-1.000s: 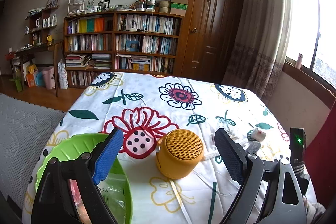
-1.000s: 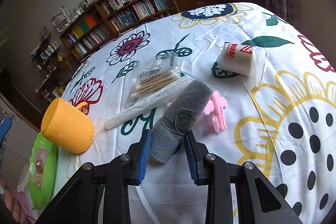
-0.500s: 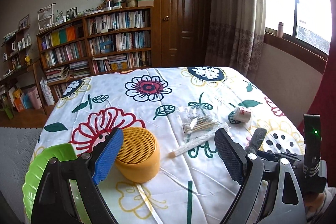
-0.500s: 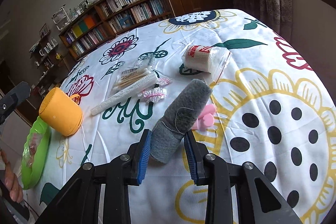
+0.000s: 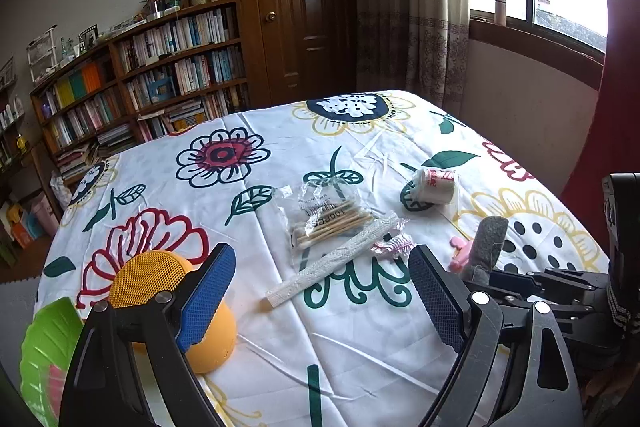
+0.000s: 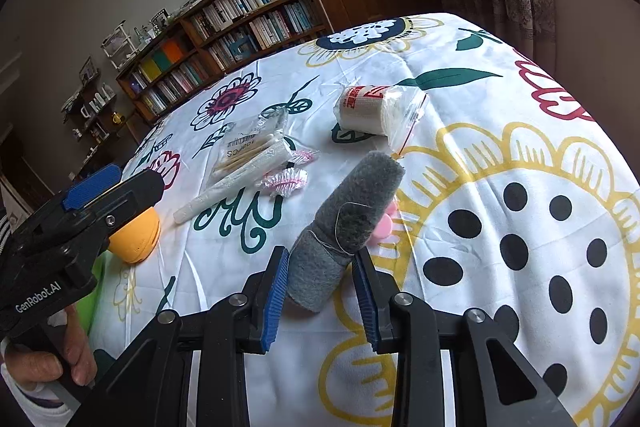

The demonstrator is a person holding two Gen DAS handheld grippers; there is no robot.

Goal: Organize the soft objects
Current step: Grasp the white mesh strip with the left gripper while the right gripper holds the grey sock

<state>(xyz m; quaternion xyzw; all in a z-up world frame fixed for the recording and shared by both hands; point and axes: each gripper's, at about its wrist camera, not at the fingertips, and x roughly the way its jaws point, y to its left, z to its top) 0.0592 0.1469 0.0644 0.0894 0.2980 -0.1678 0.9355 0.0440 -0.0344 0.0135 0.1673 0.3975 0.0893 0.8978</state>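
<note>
The left gripper [image 5: 320, 295] has been swung to the right over the last second, so that the table [image 5: 280, 347] with its flowered cloth is now seen past the yellow speaker [image 5: 160, 283] toward the small items; the green bowl [image 5: 44, 351] has slid to the frame's left edge; its jaws are held wide apart with nothing between them. The grey sock [image 6: 344, 227] has been kept pinched at its lower end by the right gripper [image 6: 320, 291], clear of the cloth as far as can be judged; a carry toward the bowl is suggested. Only a sliver of the bowl is shown; something pinkish lies in it, not identifiable. 2 clear bags are seen on the cloth: 1 holding cotton swabs [image 5: 332, 219], 1 holding a bandage roll [image 6: 368, 107].
</note>
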